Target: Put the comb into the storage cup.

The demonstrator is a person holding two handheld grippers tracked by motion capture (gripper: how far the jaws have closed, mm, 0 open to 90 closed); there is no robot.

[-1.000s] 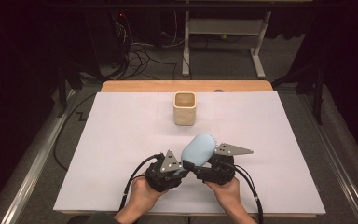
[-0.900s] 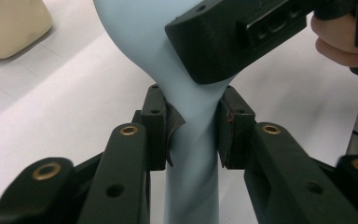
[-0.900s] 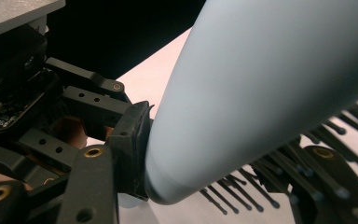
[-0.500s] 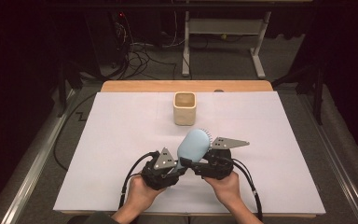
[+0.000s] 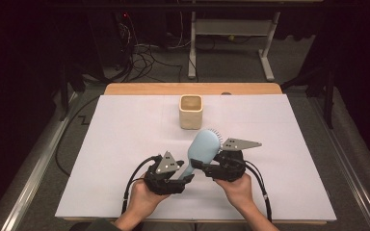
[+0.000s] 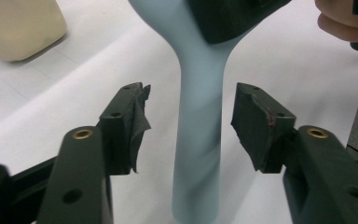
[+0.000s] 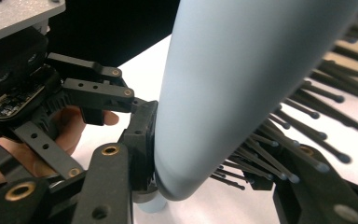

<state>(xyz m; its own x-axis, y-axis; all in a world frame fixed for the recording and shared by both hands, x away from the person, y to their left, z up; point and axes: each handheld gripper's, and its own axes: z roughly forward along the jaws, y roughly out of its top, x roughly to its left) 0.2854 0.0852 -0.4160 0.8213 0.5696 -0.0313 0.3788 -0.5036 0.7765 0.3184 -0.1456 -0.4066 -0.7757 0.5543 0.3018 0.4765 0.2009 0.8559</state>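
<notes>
A light blue hairbrush [image 5: 203, 144] hangs tilted above the white table, head up and away from the person. My right gripper [image 5: 201, 166] is shut on the brush head [image 7: 242, 84], one pad on its smooth back and the other among the bristles [image 7: 279, 154]; its jaws have just been closing. My left gripper [image 5: 185, 177] is open, and its jaws have just been opening. In the left gripper view the handle [image 6: 199, 116] runs between the two pads [image 6: 130, 121] with a gap on each side. A beige square cup [image 5: 191, 111] stands upright beyond the brush.
A white sheet [image 5: 125, 144] covers the table, with a wooden edge [image 5: 149, 89] at the far side. Both hands sit close together near the front edge. Cables trail from each gripper. Beyond the table are a dark floor, wires and a metal frame [image 5: 231, 29].
The left gripper's jaws have spread away from the brush handle. The right gripper has kept its hold on the brush head. Hands and brush have barely shifted.
</notes>
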